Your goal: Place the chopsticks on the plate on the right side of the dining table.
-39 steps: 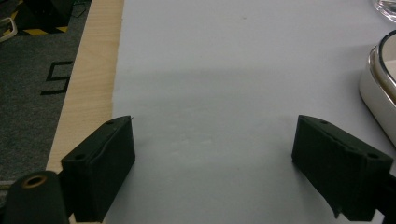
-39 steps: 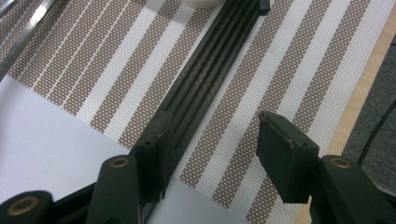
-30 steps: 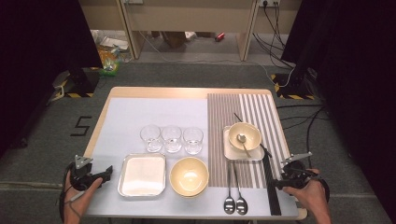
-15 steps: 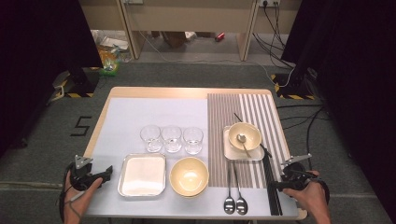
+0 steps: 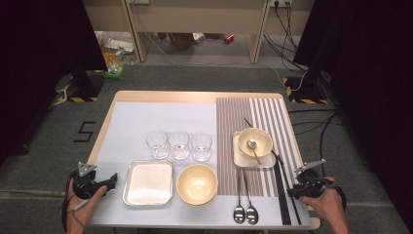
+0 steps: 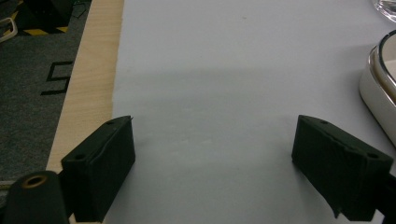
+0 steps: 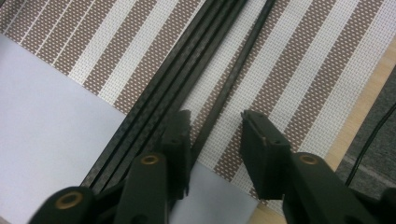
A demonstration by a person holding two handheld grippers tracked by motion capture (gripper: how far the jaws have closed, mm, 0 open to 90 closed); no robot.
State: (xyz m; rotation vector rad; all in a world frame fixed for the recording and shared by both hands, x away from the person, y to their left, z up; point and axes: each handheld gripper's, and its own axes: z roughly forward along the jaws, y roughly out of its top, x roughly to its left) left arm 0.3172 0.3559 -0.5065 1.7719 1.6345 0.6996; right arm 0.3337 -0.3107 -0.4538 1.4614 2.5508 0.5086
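A single black chopstick [image 7: 233, 77] lies on the striped placemat [image 7: 299, 70] near the worktop's [image 5: 160, 96] right front corner, apart from a tight bundle of black chopsticks [image 7: 177, 79] just to its left in the right gripper view. The right hand-held gripper [image 7: 215, 140] straddles the single stick's near end; its jaws have just been closing and stand partly open, the stick between them, with the pads not yet pressing on it. Beyond the placemat's right edge a narrow strip of bare wood runs before the worktop drops away.

The left hand-held gripper [image 6: 212, 158] hovers wide open with nothing in it over bare white sheet [image 6: 233, 70] at the left front, the metal tray [image 6: 380, 88] at its right.
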